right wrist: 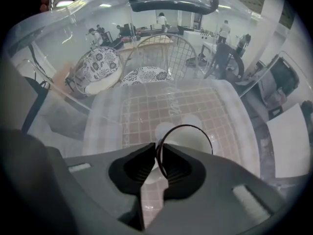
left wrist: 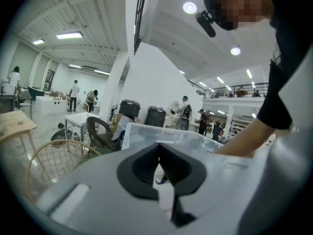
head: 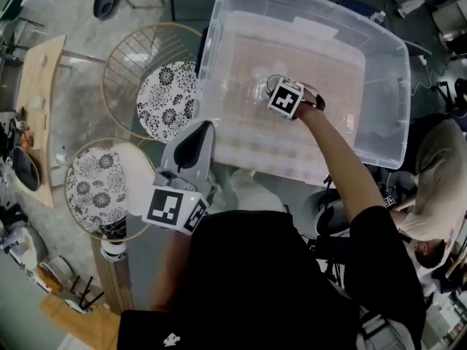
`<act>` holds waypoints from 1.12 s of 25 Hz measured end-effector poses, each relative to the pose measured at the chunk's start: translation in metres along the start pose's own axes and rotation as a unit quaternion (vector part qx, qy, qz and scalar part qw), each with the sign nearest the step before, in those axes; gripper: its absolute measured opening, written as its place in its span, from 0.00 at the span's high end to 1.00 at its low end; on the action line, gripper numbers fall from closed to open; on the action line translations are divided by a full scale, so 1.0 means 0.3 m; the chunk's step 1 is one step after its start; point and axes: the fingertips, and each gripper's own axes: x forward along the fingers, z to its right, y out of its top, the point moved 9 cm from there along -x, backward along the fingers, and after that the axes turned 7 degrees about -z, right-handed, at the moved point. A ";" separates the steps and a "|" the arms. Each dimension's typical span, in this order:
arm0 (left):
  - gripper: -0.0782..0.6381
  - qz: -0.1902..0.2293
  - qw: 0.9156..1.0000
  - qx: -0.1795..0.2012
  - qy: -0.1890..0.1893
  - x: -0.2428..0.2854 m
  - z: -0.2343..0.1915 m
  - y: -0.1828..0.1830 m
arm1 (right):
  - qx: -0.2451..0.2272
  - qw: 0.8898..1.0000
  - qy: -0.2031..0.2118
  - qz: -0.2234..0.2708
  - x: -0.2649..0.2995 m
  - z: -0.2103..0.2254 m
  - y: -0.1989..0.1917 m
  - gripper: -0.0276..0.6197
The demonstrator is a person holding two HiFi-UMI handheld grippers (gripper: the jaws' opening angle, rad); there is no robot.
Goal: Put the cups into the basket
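My right gripper (head: 281, 95) reaches straight down into the clear plastic bin (head: 387, 57) that serves as the basket. It is shut on the rim of a clear cup with a thin dark rim (right wrist: 188, 138). In the right gripper view the gripper (right wrist: 159, 151) pinches the rim's left side, and the cup hangs just above the bin's chequered floor (right wrist: 161, 106). From the head view the cup (head: 263, 87) shows only faintly beside the marker cube. My left gripper (head: 206, 126) is held level outside the bin's near left corner, shut and holding nothing (left wrist: 157, 153).
Two round wire-frame stools with black-and-white patterned tops (head: 168, 100) (head: 95, 184) stand left of the bin. A wooden table (head: 40, 86) lies further left. Another person (head: 438, 173) is at the right, close to the bin's edge.
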 end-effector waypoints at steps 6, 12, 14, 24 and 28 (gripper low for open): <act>0.88 0.001 1.000 -0.001 -0.001 -0.014 -0.002 0.000 | -0.033 0.999 0.008 -0.008 0.000 -0.036 0.011 0.82; 0.88 0.008 1.000 0.002 -0.010 -0.015 -0.006 0.014 | -0.011 1.000 0.001 -0.013 -0.040 -0.028 -0.013 0.79; 0.88 0.011 1.000 0.003 -0.014 -0.015 -0.006 0.020 | -0.007 1.000 0.006 0.002 -0.064 -0.032 -0.011 0.79; 0.88 0.015 0.998 0.012 -0.056 0.001 0.013 0.034 | 0.094 0.989 -0.038 0.112 -0.342 -0.018 -0.087 0.91; 0.88 0.015 0.996 0.019 -0.083 0.015 0.031 0.043 | 0.121 0.976 -0.071 0.165 -0.500 -0.046 -0.114 0.93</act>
